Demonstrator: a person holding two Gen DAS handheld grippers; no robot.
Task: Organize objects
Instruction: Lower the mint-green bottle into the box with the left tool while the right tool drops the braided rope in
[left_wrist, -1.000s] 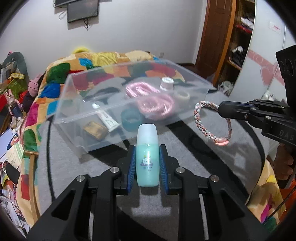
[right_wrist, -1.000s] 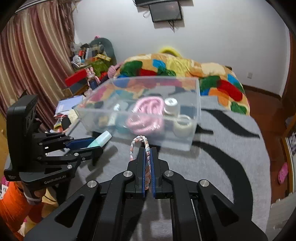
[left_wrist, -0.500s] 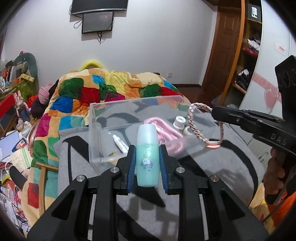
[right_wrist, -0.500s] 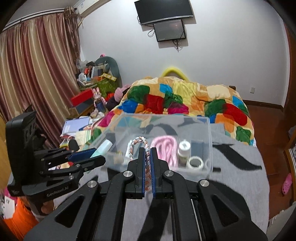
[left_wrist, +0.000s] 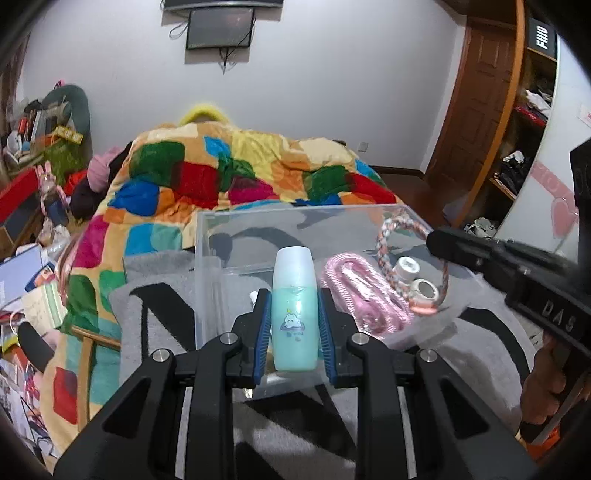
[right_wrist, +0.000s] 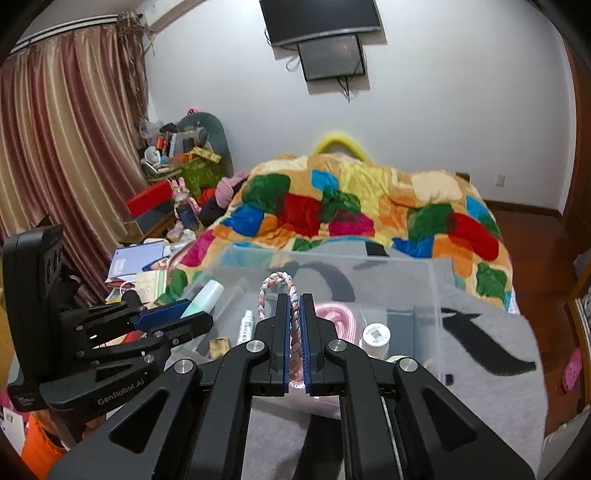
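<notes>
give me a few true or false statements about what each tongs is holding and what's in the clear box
1. The left tongs are shut on a teal bottle. True.
2. The right tongs are open and hold nothing. False: they are shut on a braided bracelet.
3. A coiled pink cord lies inside the clear box. True.
4. The teal bottle lies flat on the floor of the clear box. False: it is upright between the left tongs' pads.
5. A white-capped jar sits in the clear box. True.
6. The clear box stands on the colourful quilt. False: it stands on a grey blanket with black markings.
</notes>
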